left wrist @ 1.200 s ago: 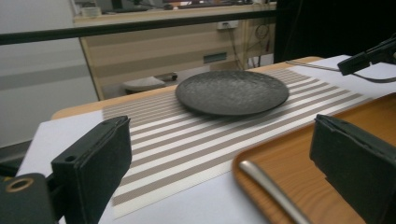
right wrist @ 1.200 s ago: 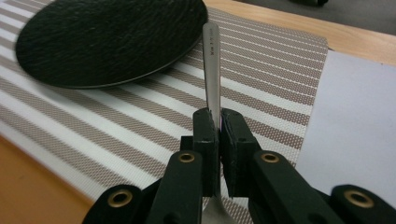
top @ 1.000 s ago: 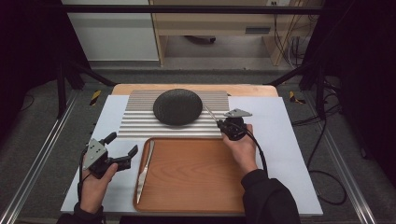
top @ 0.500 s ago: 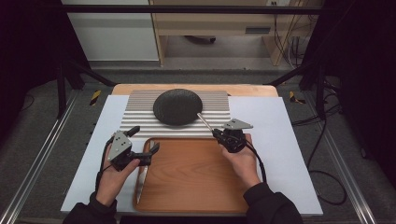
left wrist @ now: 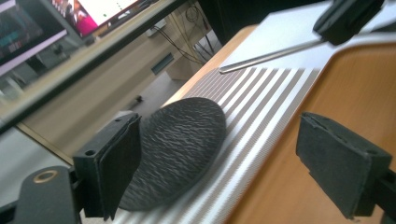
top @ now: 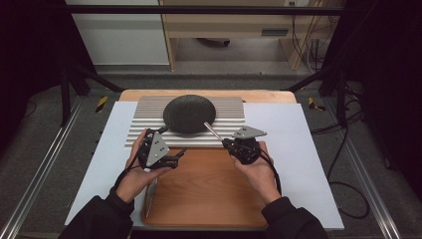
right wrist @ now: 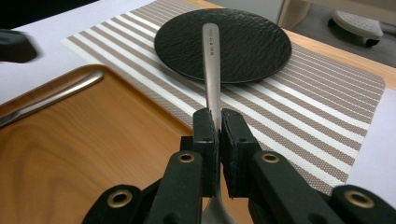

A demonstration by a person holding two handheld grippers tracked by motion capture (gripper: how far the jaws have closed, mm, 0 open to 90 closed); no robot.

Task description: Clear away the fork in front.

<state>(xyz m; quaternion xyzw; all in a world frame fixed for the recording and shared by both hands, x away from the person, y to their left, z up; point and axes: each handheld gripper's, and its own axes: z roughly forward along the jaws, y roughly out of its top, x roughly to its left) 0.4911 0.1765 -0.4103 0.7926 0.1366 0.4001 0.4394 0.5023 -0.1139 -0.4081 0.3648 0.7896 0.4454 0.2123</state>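
A black textured plate [top: 189, 113] lies on a striped placemat [top: 149, 107]. My right gripper [top: 228, 143] hovers at the far edge of the wooden tray [top: 204, 194], shut on a metal spoon [top: 214, 131] whose handle points at the plate. In the right gripper view the jaws [right wrist: 218, 116] pinch the spoon [right wrist: 211, 60] near its bowl, and the handle reaches over the plate [right wrist: 243, 46]. My left gripper [top: 172, 141] is open at the tray's far left corner, just short of the plate. Its view [left wrist: 219, 149] shows the plate [left wrist: 182, 149] ahead between wide jaws.
A second metal utensil [right wrist: 51, 100] lies along the tray's left rim [top: 152, 191], partly under the left hand. A white sheet [top: 298, 144] covers the table around the placemat and tray. Dark frame posts stand at both sides of the table.
My left gripper has moved up and to the right, from the white sheet at the left to the tray's far left corner. The right gripper and spoon have shifted slightly left and nearer.
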